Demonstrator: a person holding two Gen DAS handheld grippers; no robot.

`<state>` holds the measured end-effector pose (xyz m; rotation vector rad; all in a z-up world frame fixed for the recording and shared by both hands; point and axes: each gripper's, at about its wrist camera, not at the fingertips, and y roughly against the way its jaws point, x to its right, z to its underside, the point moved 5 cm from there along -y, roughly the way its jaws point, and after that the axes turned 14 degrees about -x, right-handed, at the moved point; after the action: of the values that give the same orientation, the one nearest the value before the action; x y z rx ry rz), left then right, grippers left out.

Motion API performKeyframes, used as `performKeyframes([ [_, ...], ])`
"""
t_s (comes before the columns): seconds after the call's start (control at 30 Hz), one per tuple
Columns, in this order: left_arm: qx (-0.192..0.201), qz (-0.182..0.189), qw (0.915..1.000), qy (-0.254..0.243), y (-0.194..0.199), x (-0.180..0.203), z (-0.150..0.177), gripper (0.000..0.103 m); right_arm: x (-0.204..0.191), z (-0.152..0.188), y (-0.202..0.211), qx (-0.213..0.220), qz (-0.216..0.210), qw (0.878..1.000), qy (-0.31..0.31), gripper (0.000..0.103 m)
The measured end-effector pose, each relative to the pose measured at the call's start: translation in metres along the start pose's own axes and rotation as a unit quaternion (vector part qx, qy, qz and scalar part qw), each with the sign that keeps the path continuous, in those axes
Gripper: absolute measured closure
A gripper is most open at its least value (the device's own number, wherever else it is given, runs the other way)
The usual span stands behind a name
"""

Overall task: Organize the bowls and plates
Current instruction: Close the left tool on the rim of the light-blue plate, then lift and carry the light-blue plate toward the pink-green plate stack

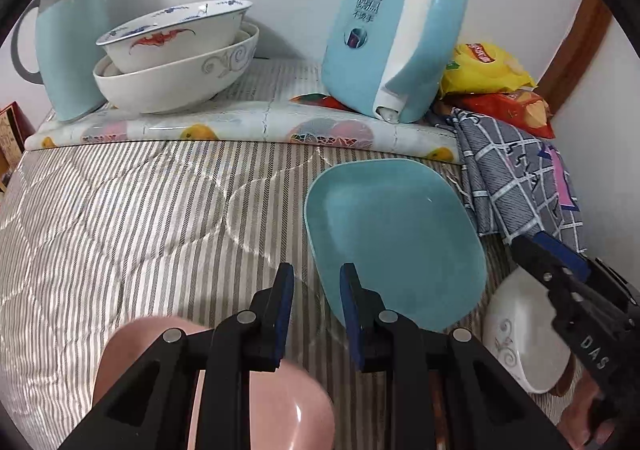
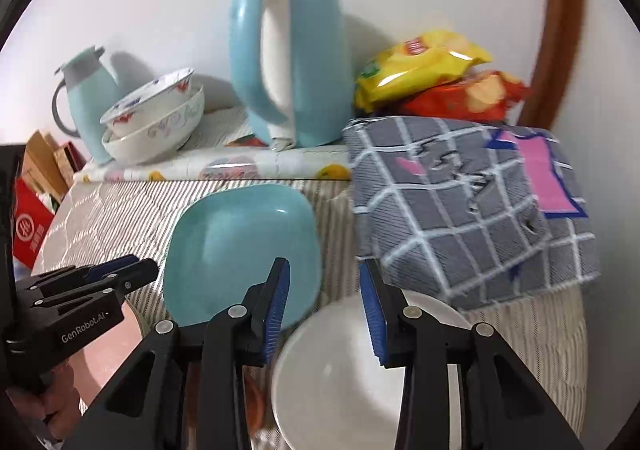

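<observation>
Left wrist view: left gripper (image 1: 316, 278) hangs spread at the near edge of a teal square plate (image 1: 396, 238) on the striped cloth (image 1: 140, 210), while right gripper (image 2: 324, 274), also spread, hovers over a white bowl (image 2: 336, 370); two stacked bowls (image 1: 176, 62) wait far left, seemingly the collecting spot

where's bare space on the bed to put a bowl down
The striped cover lies bare left of the teal plate, below the fruit-print mat. The mat holds stacked bowls, a flask and a kettle; the right side is crowded with a checked cloth.
</observation>
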<state>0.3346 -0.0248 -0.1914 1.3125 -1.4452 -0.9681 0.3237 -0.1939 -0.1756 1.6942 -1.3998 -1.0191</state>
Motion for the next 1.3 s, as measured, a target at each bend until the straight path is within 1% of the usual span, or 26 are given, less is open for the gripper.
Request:
performKeyframes([
  [0.03,-0.003,0.002,1.0,-0.001,-0.003,0.0,-0.003,0.08,-0.003,-0.004,-0.007,-0.005,0.001,1.0,0.005,0.068],
  [0.07,-0.008,0.006,1.0,-0.002,-0.007,0.0,-0.006,0.08,-0.003,-0.006,-0.012,-0.01,0.003,1.0,0.006,0.07],
  [0.1,-0.011,0.009,0.9999,-0.002,-0.01,0.0,-0.007,0.08,-0.003,-0.008,-0.018,-0.018,0.006,1.0,0.006,0.075],
  [0.13,-0.014,0.011,0.9998,-0.002,-0.013,0.001,-0.009,0.08,-0.002,-0.01,-0.023,-0.024,0.007,1.0,0.004,0.076],
  [0.2,-0.023,0.009,0.9997,-0.003,-0.02,0.002,-0.013,0.08,-0.001,-0.013,-0.032,-0.033,-0.001,0.999,-0.001,0.077],
  [0.33,-0.035,0.006,0.9994,-0.002,-0.033,0.004,-0.019,0.08,-0.001,-0.015,-0.046,-0.049,0.001,0.999,-0.004,0.077],
  [0.4,-0.04,0.013,0.9991,0.001,-0.038,0.005,-0.021,0.08,-0.002,-0.016,-0.047,-0.046,0.007,0.999,-0.002,0.077],
  [0.47,-0.041,0.012,0.9991,-0.001,-0.042,0.008,-0.022,0.08,-0.003,-0.018,-0.051,-0.053,0.005,0.999,0.0,0.077],
  [0.57,-0.045,0.011,0.9989,-0.002,-0.049,0.01,-0.024,0.08,-0.003,-0.02,-0.058,-0.065,0.008,0.998,0.003,0.085],
  [0.63,-0.041,0.011,0.9991,-0.003,-0.05,0.011,-0.025,0.082,-0.005,-0.022,-0.063,-0.071,0.015,0.997,0.008,0.088],
  [0.67,-0.036,0.006,0.9993,-0.004,-0.051,0.011,-0.025,0.085,-0.005,-0.022,-0.064,-0.075,0.014,0.997,0.01,0.09],
  [0.73,-0.028,-0.003,0.9996,-0.007,-0.051,0.01,-0.026,0.091,-0.006,-0.023,-0.068,-0.079,0.028,0.996,0.012,0.094],
  [0.77,-0.026,-0.002,0.9997,-0.005,-0.05,0.008,-0.027,0.093,-0.006,-0.023,-0.068,-0.077,0.034,0.996,0.011,0.098],
  [0.8,-0.026,0.006,0.9996,0.0,-0.05,0.005,-0.028,0.094,-0.006,-0.023,-0.068,-0.075,0.038,0.996,0.011,0.1],
  [0.83,-0.029,0.016,0.9994,0.005,-0.048,0.003,-0.028,0.094,-0.006,-0.023,-0.068,-0.073,0.037,0.997,0.011,0.1],
  [0.9,-0.024,0.023,0.9994,0.008,-0.043,0.0,-0.028,0.095,-0.006,-0.023,-0.066,-0.07,0.034,0.997,0.007,0.1],
  [1.03,-0.008,0.019,0.9998,0.003,-0.028,-0.002,-0.026,0.095,-0.009,-0.021,-0.055,-0.054,0.033,0.998,0.004,0.1],
  [1.17,0.005,0.022,0.9997,0.01,-0.007,-0.009,-0.02,0.095,-0.015,-0.019,-0.036,-0.037,0.024,0.999,-0.001,0.1],
  [1.3,0.018,0.018,0.9996,0.014,0.011,-0.017,-0.011,0.095,-0.026,-0.014,-0.019,-0.022,0.021,1.0,0.005,0.1],
])
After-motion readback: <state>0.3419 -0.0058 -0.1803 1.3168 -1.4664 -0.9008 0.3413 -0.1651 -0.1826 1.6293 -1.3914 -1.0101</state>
